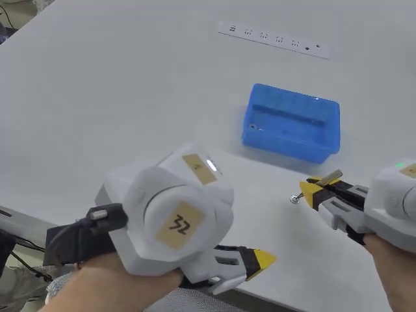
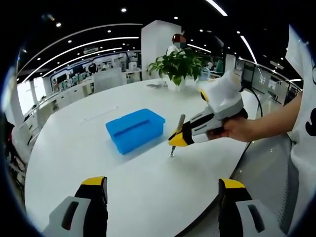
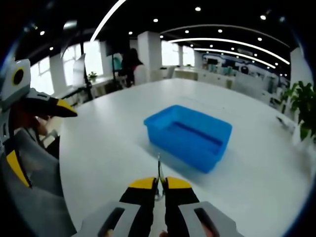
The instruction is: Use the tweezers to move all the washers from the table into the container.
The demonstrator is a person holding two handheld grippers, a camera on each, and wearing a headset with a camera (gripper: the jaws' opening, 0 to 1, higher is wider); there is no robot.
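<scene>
Right gripper (image 3: 159, 183): you have its 2 jaws clenched on the tweezers (image 3: 159, 167), whose thin blades run forward from between the yellow tips. In the head view the tweezers (image 1: 325, 180) slant down to your left out of the right gripper (image 1: 313, 192), the handle end sticking up behind the jaws.

Washer (image 1: 296, 199): a small silver piece right at the tweezers' point, low over the white table (image 1: 130, 97), near the front of the blue container (image 1: 292, 123) and outside it (cannot tell if it is pinched or just touched).

Container: upright, open-topped; 2 tiny specks show on its floor at the left end, too small to identify.

Left gripper (image 2: 162, 187): released, jaws spread wide with nothing between them; you hold it near the table edge, well apart from the container (image 2: 134, 129).

Other: a power strip (image 1: 273, 39) lies beyond the container; a potted plant (image 2: 177, 66) stands on the far side of the table.
</scene>
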